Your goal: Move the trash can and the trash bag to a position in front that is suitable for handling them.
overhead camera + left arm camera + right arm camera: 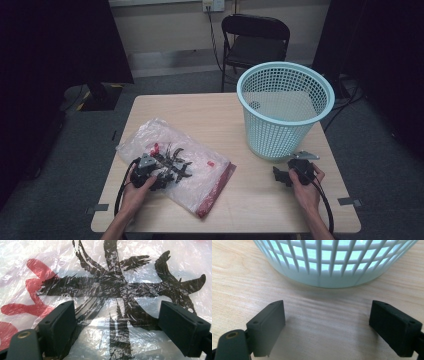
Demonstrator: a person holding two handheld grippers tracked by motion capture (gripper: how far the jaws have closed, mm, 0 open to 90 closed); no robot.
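Note:
A clear plastic bag (172,160) with black and red print and a red edge strip lies on the left half of the wooden table (200,110). My left gripper (172,172) rests on the bag, open, its jaws spread over the black print (120,287) with nothing between them. A pale blue mesh basket (284,107) stands upright at the right rear. My right gripper (279,176) sits on the table just in front of the basket, open and empty, with the basket's base (329,277) straight ahead.
A black folding chair (255,40) stands beyond the table's far edge. Bare wood lies between the bag and the basket. Tape marks sit near the front corners of the table.

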